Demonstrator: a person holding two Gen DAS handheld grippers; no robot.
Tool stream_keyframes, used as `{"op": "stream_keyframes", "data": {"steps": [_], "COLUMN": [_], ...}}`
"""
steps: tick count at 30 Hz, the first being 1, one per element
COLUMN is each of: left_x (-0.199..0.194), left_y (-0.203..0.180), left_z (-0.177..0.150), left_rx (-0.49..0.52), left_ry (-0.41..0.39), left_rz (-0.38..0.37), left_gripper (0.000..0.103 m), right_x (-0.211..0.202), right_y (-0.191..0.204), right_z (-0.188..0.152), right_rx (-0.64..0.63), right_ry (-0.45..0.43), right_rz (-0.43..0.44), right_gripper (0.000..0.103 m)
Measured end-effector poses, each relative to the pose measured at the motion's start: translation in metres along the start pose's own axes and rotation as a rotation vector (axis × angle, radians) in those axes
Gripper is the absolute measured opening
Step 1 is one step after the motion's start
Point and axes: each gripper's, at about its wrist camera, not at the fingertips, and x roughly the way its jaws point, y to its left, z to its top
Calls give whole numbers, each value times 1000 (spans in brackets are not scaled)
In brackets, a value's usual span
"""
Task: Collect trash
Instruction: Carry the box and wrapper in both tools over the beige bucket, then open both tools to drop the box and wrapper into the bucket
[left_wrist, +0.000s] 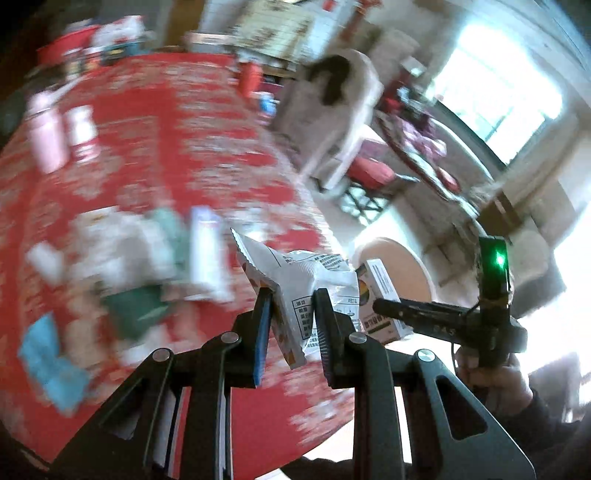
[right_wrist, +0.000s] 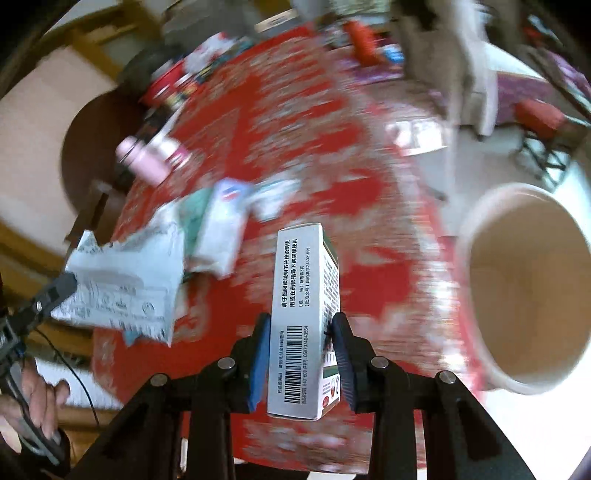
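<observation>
My left gripper (left_wrist: 293, 306) is shut on a crumpled silver wrapper (left_wrist: 295, 280) with printed text, held above the red table. The wrapper also shows in the right wrist view (right_wrist: 122, 288). My right gripper (right_wrist: 301, 328) is shut on a white medicine box (right_wrist: 301, 295) with a barcode, held upright. The box shows in the left wrist view (left_wrist: 380, 299) just right of the wrapper. A round beige bin (right_wrist: 524, 291) stands open off the table's right edge. More trash, white and green packets (right_wrist: 218, 221), lies on the table.
The round table has a red patterned cloth (left_wrist: 166, 147). Pink bottles (left_wrist: 48, 144) and red boxes (left_wrist: 74, 48) stand at its far side. A blue cloth (left_wrist: 48, 358) lies near the left edge. A white chair (left_wrist: 343, 122) and a bright window (left_wrist: 491, 88) are beyond.
</observation>
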Motion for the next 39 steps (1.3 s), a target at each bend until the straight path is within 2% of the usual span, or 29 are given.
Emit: {"op": "stream_keyframes", "data": {"steps": [3,5,10,14,17,18,19,20,21,29,39], "left_x": [39,64,126,163,182,185,189,189,189,166,123], "left_y": [-39,-64,-106,-119,-122,-123,-124,-125,-125,-118,-80], "left_z": [10,14,16,10,6,6,5,4,3,-2,-1], "left_rx": [35,73,81,30,-21,-22,-25,-31,-39,-20,0], "left_ry": [21,22,60,96,122,128,132,130,121,91,5], "left_rz": [-54,-51,-74,-75,-103,-100,-100,-105,-110,-34,117], "left_gripper": [21,21,21,21,25,31,36,48,54,55,55], "right_x": [-18,-27,-33,-30,-26,-26,-26,-29,-31,-35,-29], "right_y": [-41,-69,-133,-167,-185,-190,-193,-196,-198,-193,-134], "right_z": [0,-1,-3,-4,-5,-5,-6,-7,-9,-21,-13], "right_rx": [70,120,200,237,258,264,269,278,282,262,166], "right_ry": [-36,-48,-51,-32,-17,-17,-18,-28,-36,-26,-72], "right_rz": [-70,-108,-231,-276,-297,-305,-314,-319,-318,-304,-283], "right_gripper": [32,32,32,32,32,36,46,48,48,48,49]}}
